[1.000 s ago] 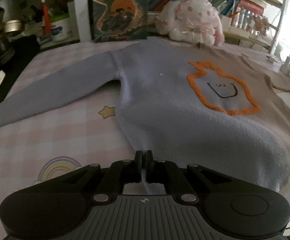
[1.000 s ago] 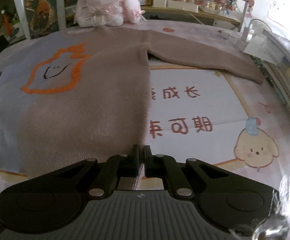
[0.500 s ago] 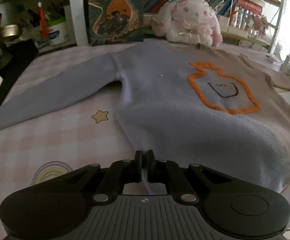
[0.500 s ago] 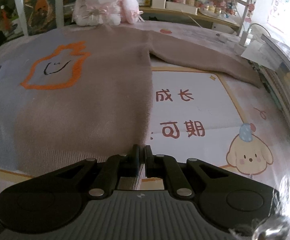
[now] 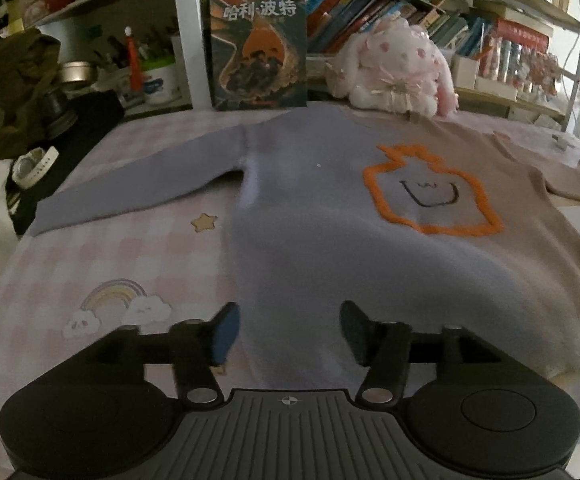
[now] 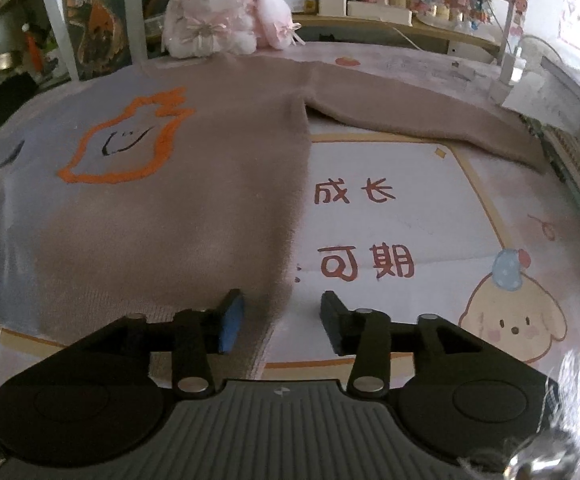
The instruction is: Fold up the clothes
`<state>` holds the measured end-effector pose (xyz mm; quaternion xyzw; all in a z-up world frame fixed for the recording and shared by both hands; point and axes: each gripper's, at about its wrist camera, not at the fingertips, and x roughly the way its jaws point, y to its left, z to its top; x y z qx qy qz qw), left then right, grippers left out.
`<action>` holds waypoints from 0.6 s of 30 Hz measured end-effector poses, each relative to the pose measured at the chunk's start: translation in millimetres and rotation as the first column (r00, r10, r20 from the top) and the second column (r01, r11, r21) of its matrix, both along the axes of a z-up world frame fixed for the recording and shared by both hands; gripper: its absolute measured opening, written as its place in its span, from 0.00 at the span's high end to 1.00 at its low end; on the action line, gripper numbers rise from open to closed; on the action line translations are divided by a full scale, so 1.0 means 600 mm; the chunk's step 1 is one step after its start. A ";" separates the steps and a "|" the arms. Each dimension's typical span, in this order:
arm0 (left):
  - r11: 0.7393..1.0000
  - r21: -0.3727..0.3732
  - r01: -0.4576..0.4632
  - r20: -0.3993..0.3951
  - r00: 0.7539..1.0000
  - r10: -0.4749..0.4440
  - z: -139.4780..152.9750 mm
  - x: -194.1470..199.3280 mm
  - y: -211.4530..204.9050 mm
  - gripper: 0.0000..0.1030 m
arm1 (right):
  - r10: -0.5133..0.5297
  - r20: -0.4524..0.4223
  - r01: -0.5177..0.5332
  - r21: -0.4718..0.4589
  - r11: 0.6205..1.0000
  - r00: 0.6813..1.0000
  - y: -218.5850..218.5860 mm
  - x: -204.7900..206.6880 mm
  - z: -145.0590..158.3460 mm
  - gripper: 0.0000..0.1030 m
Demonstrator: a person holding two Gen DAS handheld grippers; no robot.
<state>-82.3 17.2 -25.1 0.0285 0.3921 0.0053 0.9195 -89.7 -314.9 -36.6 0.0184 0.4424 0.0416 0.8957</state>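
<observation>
Gaping now, both claws off sweater (image 5: 329, 240)

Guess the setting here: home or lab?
Most likely a home, perhaps a child's bedroom or study. Crammed bookshelves run along the back, a plush rabbit sits beyond the sweater, and the sweater lies on a pastel cartoon mat with a puppy and rainbow print.

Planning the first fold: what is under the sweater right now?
The sweater lies flat on a pink printed mat; a star, rainbow and lettering show beside it. Any print beneath the body is covered. Both tools, left and right, are open.
</observation>
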 end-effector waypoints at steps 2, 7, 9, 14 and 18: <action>1.000 0.007 -0.016 0.005 1.000 0.016 0.004 -0.010 -0.011 0.26 | -0.017 0.005 0.017 -0.003 1.000 1.000 -0.005 -0.001 -0.004 0.25; 0.998 0.029 -0.054 0.033 0.998 0.053 0.015 -0.030 -0.023 0.17 | -0.090 0.037 0.089 0.011 0.996 0.995 -0.015 -0.009 -0.012 0.16; 0.997 0.041 -0.059 0.035 0.998 0.058 0.016 -0.035 -0.023 0.16 | -0.111 0.055 0.111 0.016 0.994 0.992 -0.018 -0.012 -0.012 0.14; 0.996 0.053 -0.076 0.031 0.997 0.074 0.014 -0.035 -0.019 0.12 | -0.155 0.116 0.154 0.017 0.988 0.981 -0.020 -0.025 -0.001 0.10; 0.997 0.040 -0.062 0.040 0.997 0.060 0.013 -0.032 -0.011 0.11 | -0.163 0.128 0.162 0.018 0.987 0.978 -0.010 -0.031 0.005 0.05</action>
